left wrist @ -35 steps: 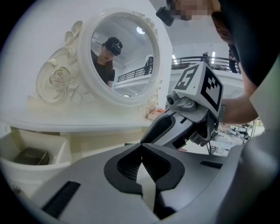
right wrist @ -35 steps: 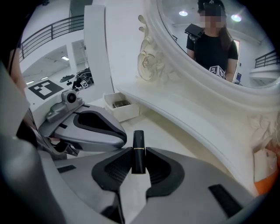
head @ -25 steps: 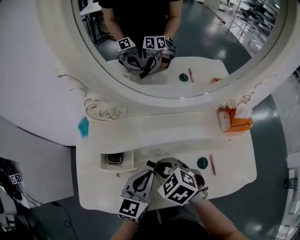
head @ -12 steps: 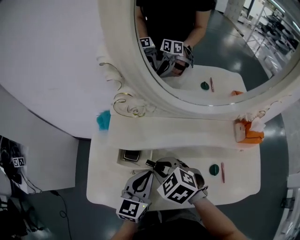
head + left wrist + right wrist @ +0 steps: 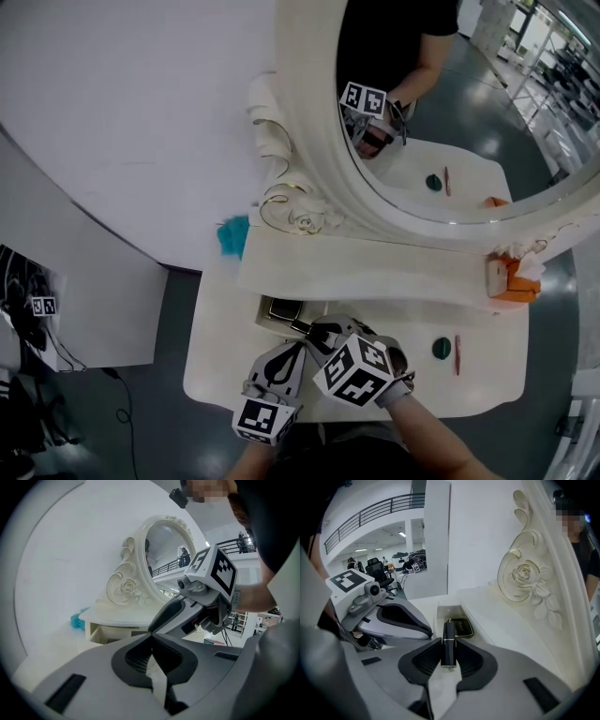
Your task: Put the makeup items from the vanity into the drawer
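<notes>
A white tabletop (image 5: 225, 366) stands against a white wall (image 5: 122, 112), with grey floor (image 5: 150, 412) around it. An oval mirror (image 5: 441, 122) in a carved cream frame rises at the back, above a raised ledge. An orange tissue box (image 5: 514, 281) stands at the ledge's right end. Something teal (image 5: 232, 234) shows at its left end.

A small drawer (image 5: 447, 610) stands open in the tabletop, with a dark compact (image 5: 462, 626) lying in it. To the right, a green disc (image 5: 442, 349) and a pink pencil (image 5: 457, 355) lie just beside each other on the tabletop.

The right gripper (image 5: 449, 660) has its fingers clamped on a black lipstick (image 5: 449, 641), held just short of the drawer and pointing at it. The left gripper (image 5: 152, 658) is close beside it, fingers pressed together with nothing between them.
</notes>
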